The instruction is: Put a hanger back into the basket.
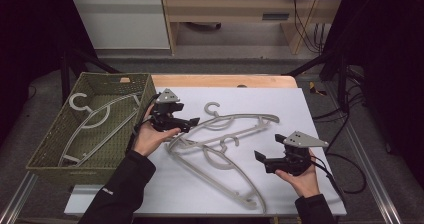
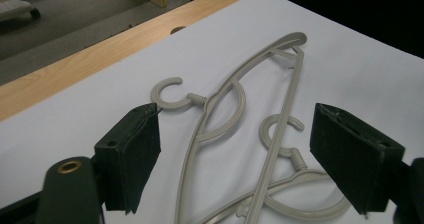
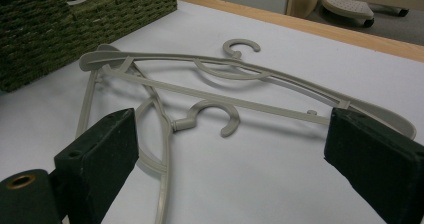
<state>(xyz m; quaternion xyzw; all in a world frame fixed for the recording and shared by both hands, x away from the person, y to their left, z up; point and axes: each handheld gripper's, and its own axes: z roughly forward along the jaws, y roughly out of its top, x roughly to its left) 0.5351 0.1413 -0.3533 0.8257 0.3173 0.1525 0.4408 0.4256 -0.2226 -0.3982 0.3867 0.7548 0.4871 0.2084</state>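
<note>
— Lying crossed on the white sheet [image 1: 310,114] of the worktop [image 1: 225,80] were two grey hangers, were they not?

— Yes. The far hanger [image 1: 235,121] was laid with its hook toward the back edge, and the near hanger [image 1: 220,169] was stretched toward the front edge, with its hook resting between the two frames. They were overlapped at their left ends.

— Where was the left claw [image 1: 192,121] seen?

— It was held by the left hand [image 1: 152,136] just right of the basket [image 1: 50,149], over the left ends of the hangers. In the left gripper view its jaws were spread, with both hangers seen between them farther off and nothing pressed by the pads.

— And the right claw [image 1: 260,156]?

— It was held by the right hand [image 1: 302,179] near the right front of the sheet, pointed left toward the hangers. Its jaws were also spread wide, and nothing was gripped.

— Was anything kept in the basket?

— A third hanger [image 1: 92,119] was seen lying inside the green woven basket at the left of the worktop.
</note>
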